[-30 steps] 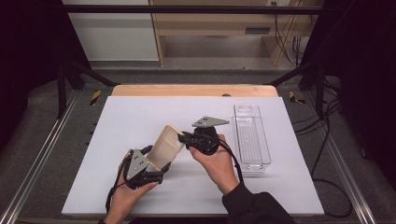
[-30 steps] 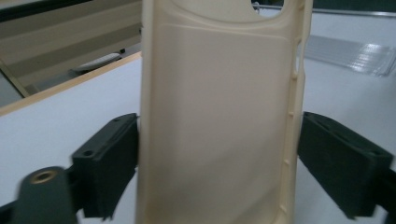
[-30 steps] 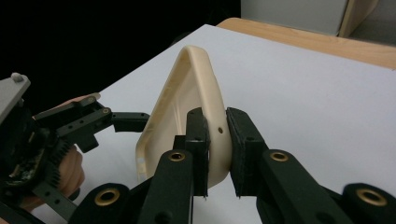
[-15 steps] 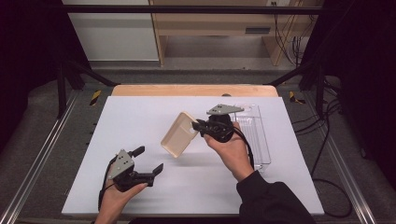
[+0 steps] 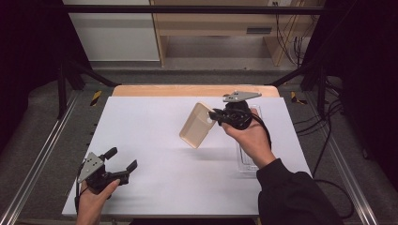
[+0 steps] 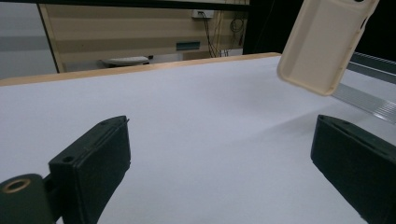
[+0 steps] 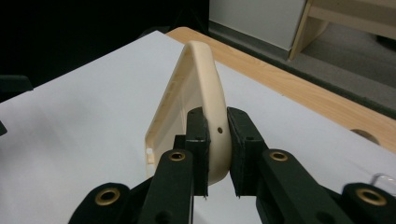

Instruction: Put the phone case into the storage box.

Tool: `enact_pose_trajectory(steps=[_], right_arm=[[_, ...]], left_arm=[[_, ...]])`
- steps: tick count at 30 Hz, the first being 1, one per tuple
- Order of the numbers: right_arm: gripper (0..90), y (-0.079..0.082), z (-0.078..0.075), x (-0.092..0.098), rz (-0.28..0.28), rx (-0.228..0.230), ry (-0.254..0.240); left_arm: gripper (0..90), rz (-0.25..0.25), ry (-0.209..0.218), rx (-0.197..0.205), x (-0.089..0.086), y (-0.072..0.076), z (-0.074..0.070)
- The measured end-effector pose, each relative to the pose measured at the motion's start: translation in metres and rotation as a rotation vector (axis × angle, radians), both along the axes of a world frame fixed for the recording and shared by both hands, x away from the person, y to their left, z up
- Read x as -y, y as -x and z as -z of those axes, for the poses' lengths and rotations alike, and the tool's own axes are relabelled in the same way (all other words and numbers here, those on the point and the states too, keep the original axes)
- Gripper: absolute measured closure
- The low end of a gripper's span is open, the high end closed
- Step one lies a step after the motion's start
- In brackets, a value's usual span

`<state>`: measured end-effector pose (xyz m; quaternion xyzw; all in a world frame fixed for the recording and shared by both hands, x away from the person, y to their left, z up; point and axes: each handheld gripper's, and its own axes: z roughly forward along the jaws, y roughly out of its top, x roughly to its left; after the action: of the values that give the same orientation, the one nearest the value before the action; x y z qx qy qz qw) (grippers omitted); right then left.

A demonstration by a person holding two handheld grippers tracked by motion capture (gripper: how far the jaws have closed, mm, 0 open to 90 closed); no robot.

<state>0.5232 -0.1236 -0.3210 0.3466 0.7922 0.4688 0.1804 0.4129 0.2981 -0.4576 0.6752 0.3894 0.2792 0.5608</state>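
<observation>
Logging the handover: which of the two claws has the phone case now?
The right claw, raised over the table's far side, is shut on one end of the beige phone case. The left claw sits open near the front left, holding nothing.

The phone case (image 5: 197,125) hangs above the table (image 5: 155,122) near its far edge, right of centre, pinched in the right gripper (image 5: 217,116); a clear tray (image 5: 244,161) lies along the right edge, and the left gripper (image 5: 123,165) sits at the near left corner
</observation>
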Motion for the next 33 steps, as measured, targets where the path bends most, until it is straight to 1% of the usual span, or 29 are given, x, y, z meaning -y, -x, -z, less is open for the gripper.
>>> enact_pose_trajectory(steps=[4, 9, 11, 14, 17, 18, 19, 24, 27, 29, 31, 33], right_arm=[[79.7, -0.004, -0.009, 0.011, 0.006, 0.012, -0.003], [79.7, -0.008, -0.02, 0.021, 0.019, 0.028, 0.004], [79.7, -0.009, -0.024, 0.024, 0.025, 0.03, 0.011], [79.7, -0.011, -0.03, 0.03, 0.032, 0.044, 0.03], [79.7, -0.013, -0.035, 0.038, 0.038, 0.052, 0.034], [79.7, -0.014, -0.036, 0.04, 0.045, 0.049, 0.03], [79.7, -0.015, -0.038, 0.043, 0.048, 0.057, 0.028], [79.7, -0.018, -0.047, 0.061, 0.075, 0.071, 0.018], [79.7, -0.018, -0.052, 0.07, 0.097, 0.082, 0.012], [79.7, -0.017, -0.056, 0.077, 0.108, 0.088, 0.01], [79.8, -0.018, -0.059, 0.083, 0.121, 0.095, 0.007], [79.7, -0.018, -0.062, 0.089, 0.134, 0.103, 0.004]], left_arm=[[4.5, -0.01, 0.008, -0.012, -0.005, -0.002, 0.002], [4.4, -0.002, 0.007, -0.016, -0.002, -0.003, 0.003], [4.4, 0.0, 0.003, -0.017, -0.003, -0.003, 0.003], [4.0, -0.002, 0.01, -0.02, -0.004, -0.004, 0.004], [4.0, -0.01, 0.016, -0.018, -0.005, -0.004, 0.004], [3.9, -0.009, 0.017, -0.016, -0.005, -0.004, 0.004], [3.9, -0.002, 0.018, -0.019, -0.005, -0.005, 0.004], [3.8, -0.001, 0.015, -0.02, -0.003, -0.005, 0.005], [3.7, 0.006, 0.024, -0.026, -0.003, -0.006, 0.006], [3.7, -0.003, 0.021, -0.023, -0.004, -0.006, 0.005], [3.7, 0.007, 0.027, -0.022, -0.003, -0.006, 0.005], [3.7, -0.001, 0.02, -0.022, -0.004, -0.005, 0.005]])
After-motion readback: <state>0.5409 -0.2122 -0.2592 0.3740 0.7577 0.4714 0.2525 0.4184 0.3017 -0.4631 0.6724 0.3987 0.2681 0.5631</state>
